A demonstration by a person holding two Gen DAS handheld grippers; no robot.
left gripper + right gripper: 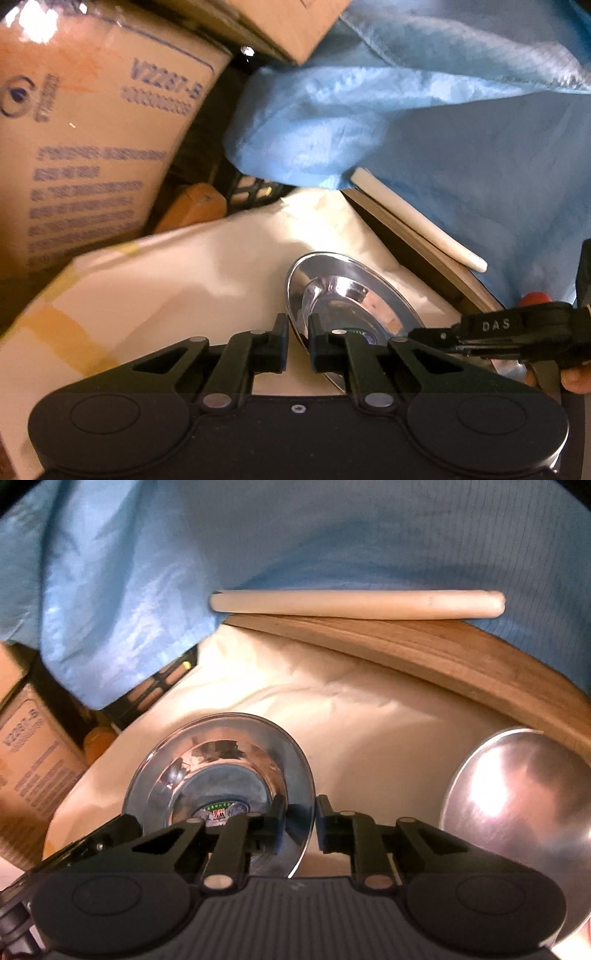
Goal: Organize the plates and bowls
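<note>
clearly a risky double hold on one steel bowl

the left gripper (298, 341) was almost closed, pinching the thin rim of the steel bowl (347, 299) on one side. the right gripper (300, 825) was also nearly closed, with the opposite rim of the same bowl (221, 775) between its fingers. the bowl stood tilted just over the cream cloth (369, 716) that covered the counter, and i could not tell if it touched the cloth. a second steel bowl (517, 797) was near, on the right side.

in my judgement the bowl could slip, because the rim was thin, polished and smooth, and the hold on it was small. if the two hands pulled in different directions, the rim could twist out. it could also knock the second bowl.

the bowl was round and shiny like a mirror, with a colourful sticker (219, 810) inside. the cloth looked soft and wrinkled. a wooden board (424, 646) with a pale rolling pin (354, 603) lay behind, near a person's blue sleeve (110, 590).
</note>
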